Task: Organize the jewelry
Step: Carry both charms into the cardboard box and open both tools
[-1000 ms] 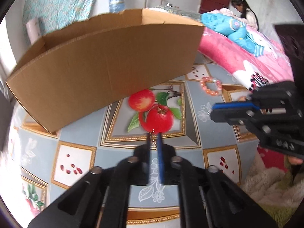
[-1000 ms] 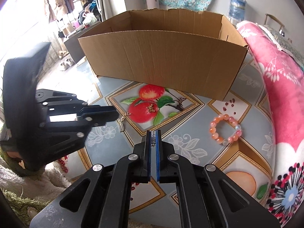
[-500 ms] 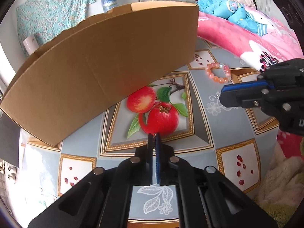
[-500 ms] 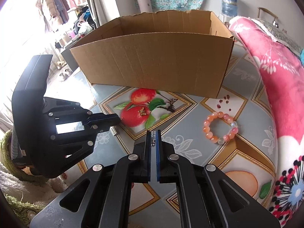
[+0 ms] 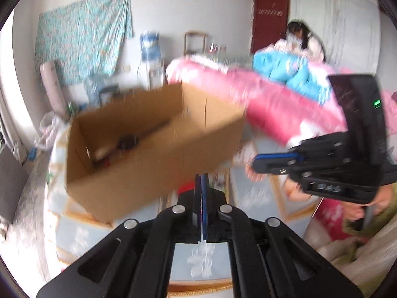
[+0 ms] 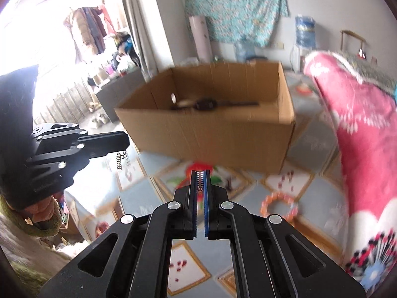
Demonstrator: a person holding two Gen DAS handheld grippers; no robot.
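My left gripper (image 5: 201,180) is shut, its tips over the front wall of an open cardboard box (image 5: 153,149). In the right wrist view the left gripper (image 6: 125,142) has a small ridged dangling earring (image 6: 119,161) hanging from its tip. My right gripper (image 6: 200,173) is shut on a small silvery ridged piece (image 6: 198,182) that shows between its pads; it also appears in the left wrist view as the right gripper (image 5: 254,164). A pink bead bracelet (image 6: 279,204) lies on the patterned mat (image 6: 320,198) right of the right gripper. Dark items (image 6: 206,104) lie inside the box (image 6: 223,134).
A bed with a pink blanket (image 6: 359,129) borders the mat on the right. A person (image 5: 301,39) sits on the bed far back. A hand (image 5: 372,206) holds the right gripper's handle. A water jug (image 6: 304,31) and a pink roll (image 6: 199,37) stand by the far wall.
The left jaws closed on the little earring and lifted it off the mat. Both grippers rose, so the box's inside now shows. The picture is blurred by the motion.
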